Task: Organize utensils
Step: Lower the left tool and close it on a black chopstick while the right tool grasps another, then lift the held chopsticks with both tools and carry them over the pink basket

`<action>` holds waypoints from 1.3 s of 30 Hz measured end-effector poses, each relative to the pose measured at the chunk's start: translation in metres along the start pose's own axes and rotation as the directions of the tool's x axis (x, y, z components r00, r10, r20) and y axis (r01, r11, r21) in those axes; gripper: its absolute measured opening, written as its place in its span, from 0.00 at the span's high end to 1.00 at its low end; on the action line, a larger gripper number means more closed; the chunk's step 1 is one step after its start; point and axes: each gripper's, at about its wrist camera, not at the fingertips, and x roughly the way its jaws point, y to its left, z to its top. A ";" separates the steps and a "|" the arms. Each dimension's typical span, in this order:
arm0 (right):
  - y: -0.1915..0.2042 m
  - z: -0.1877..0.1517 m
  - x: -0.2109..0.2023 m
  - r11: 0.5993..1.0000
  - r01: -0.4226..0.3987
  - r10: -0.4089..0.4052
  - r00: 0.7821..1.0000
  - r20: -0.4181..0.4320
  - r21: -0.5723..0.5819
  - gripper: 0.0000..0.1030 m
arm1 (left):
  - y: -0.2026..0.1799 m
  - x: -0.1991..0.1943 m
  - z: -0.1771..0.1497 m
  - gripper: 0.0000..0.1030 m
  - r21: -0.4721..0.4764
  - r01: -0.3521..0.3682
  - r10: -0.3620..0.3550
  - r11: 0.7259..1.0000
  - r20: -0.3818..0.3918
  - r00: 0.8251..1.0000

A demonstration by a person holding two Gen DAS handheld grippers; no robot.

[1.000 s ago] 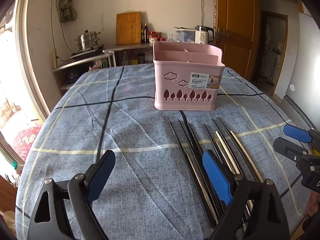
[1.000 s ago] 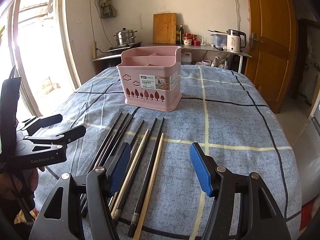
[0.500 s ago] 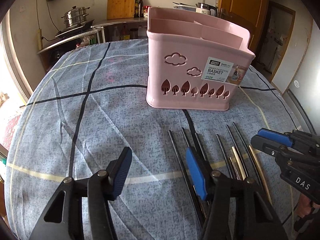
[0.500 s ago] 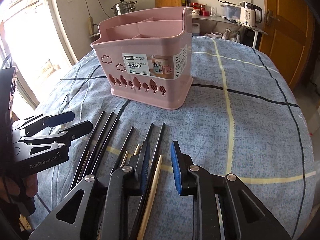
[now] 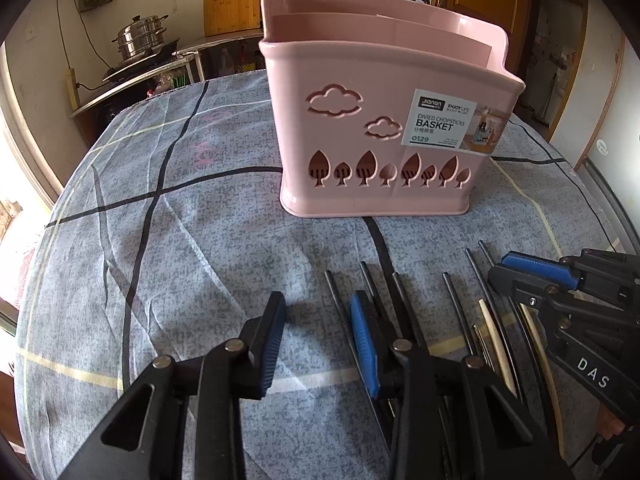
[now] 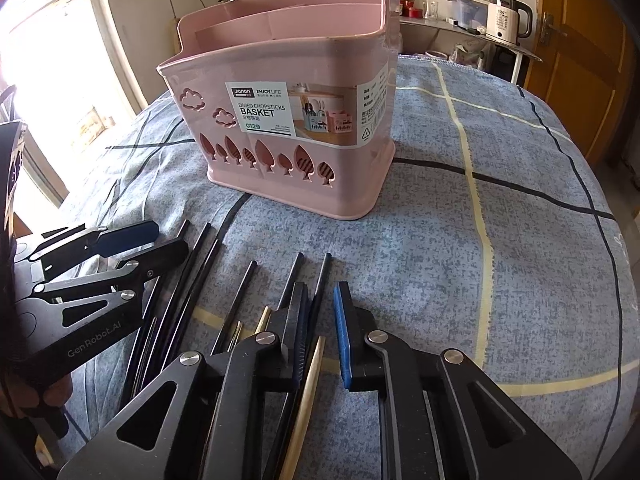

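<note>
Change: both grippers have come forward and lower over the chopsticks, the basket looms larger than a second ago, and both pairs of fingers have just been closing.
Left gripper (image 5: 318, 340): low over the left end of the chopstick row; fingers part-way closed with a clear gap. The leftmost black chopstick (image 5: 338, 304) runs into that gap just beside the right pad; I cannot tell whether the pad touches it.
Right gripper (image 6: 320, 332): low over the right end of the row; fingers drawn close, a narrow slot left. A black chopstick (image 6: 323, 276) and a pale wooden chopstick (image 6: 310, 384) run through the slot; whether the pads press them cannot be told.
Chopsticks (image 6: 240, 300): mostly black, a few pale, lying side by side flat on the cloth near the tabletop's near edge, tips toward the basket.
Basket (image 5: 384, 128): pink, divided, upright, behind the chopsticks toward the middle of the tabletop, label facing the cameras.
Tabletop (image 6: 500, 240): round, under a blue-grey cloth with dark and yellow lines.
Person: a hand (image 6: 24, 396) grips the left gripper's handle at the right-wrist view's left edge.
</note>
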 end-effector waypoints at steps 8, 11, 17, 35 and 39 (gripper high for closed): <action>0.005 0.002 0.000 1.000 -0.011 0.011 1.000 -0.001 0.000 0.94 | -0.006 -0.002 0.007 0.92 0.005 0.007 -0.007 1.000 -0.009 1.000; 0.005 0.003 -0.009 1.000 -0.028 0.027 0.999 0.018 0.012 0.94 | -0.003 -0.008 0.008 0.92 -0.008 0.039 -0.040 0.999 -0.008 0.999; 0.008 0.008 -0.039 0.999 -0.049 0.049 0.995 0.086 0.007 0.95 | 0.003 -0.037 0.013 0.92 -0.011 0.088 -0.088 0.996 0.043 0.995; 0.025 0.016 -0.157 0.995 -0.084 0.096 0.933 0.347 -0.051 0.96 | 0.015 -0.180 0.029 0.96 0.054 0.153 -0.162 0.987 0.320 0.934; 0.025 0.017 -0.174 0.995 -0.082 0.099 0.918 0.383 -0.061 0.96 | 0.016 -0.192 0.034 0.96 0.063 0.149 -0.161 0.987 0.344 0.925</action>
